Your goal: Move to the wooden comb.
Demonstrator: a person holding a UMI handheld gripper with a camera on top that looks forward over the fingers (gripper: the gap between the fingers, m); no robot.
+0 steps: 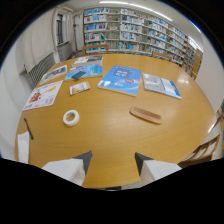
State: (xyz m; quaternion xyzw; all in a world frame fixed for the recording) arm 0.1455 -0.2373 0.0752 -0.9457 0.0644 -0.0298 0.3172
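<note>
wooden comb (146, 115) lies flat on the table (110, 145), beyond my gripper (113, 159) and off to the right of the line between its fingers, with bare tabletop between it and the fingertips. i see the gripper's two fingers spread apart with nothing between them but the table surface; the right fingertip (141, 161) points roughly toward the comb but is well short of it. on the other side, ahead of the left finger, sits a roll of white tape (71, 117), well apart from the comb. farther back i make out a blue booklet (120, 79) near the middle of the table, an open leaflet (161, 85) to its right, just past the comb, and a white sheet with red print (43, 95) on the left. a dark pen (28, 128) lies near the table's left edge. bookshelves (135, 31) fill the wall behind the table.
</note>
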